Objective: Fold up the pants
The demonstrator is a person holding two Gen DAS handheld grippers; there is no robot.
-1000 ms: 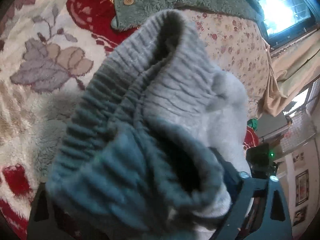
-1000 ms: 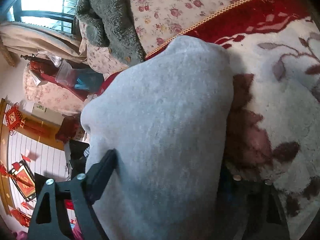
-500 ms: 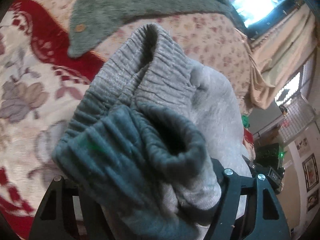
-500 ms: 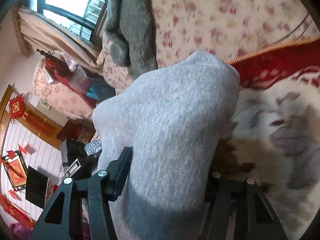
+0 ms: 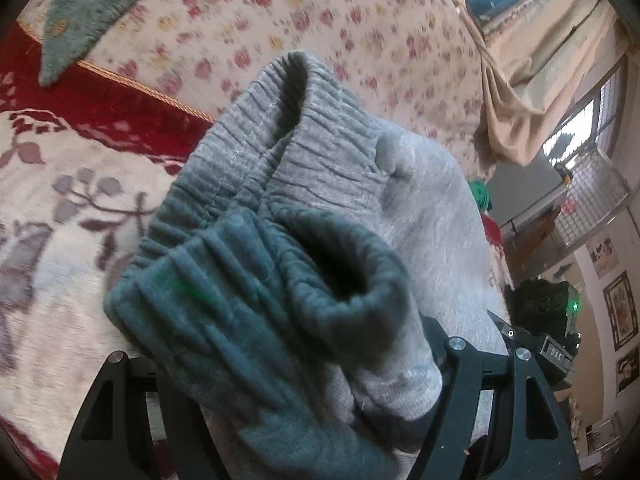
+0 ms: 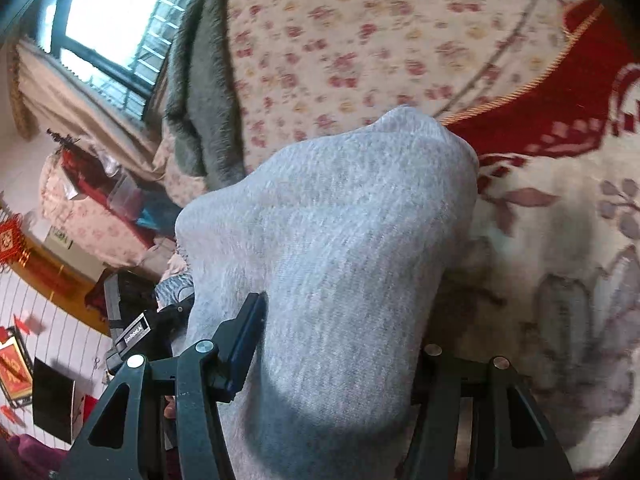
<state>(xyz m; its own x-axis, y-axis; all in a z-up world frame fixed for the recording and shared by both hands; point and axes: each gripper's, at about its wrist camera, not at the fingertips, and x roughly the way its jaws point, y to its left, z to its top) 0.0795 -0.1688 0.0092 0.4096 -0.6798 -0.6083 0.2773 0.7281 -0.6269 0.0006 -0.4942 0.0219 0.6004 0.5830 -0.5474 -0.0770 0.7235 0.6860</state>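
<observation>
Nearest the left wrist camera, the black two-finger left gripper (image 5: 296, 408) pinches a thick bunch of the grey knit pants (image 5: 420, 240): the cloth fills the whole gap between its fingers (image 5: 460, 412) and bulges out over them. The bunch is the ribbed elastic waistband (image 5: 256, 184), rolled over on itself so its dark inner opening faces the camera, held up off the bedding.

In the right wrist view the black right gripper (image 6: 340, 364) pinches another part of the same pants, a smooth light grey fold that rises between its fingers (image 6: 244, 340) and hides most of the right-hand one. This part too hangs clear above the bedding.

Beneath both grippers lies a plush cream blanket with red border, gold cord edge and mauve leaf pattern (image 5: 80, 200). Beyond it spreads a cream sheet printed with small red roses (image 5: 320, 20), and on that lies a fuzzy grey-green garment with round buttons (image 5: 76, 4).

Farther off hang beige curtains (image 5: 540, 60) beside a bright barred window (image 6: 108, 12). Red knot decorations (image 6: 12, 240) hang on the far wall in the right wrist view, and framed pictures (image 5: 622, 312) hang on the wall in the left.
</observation>
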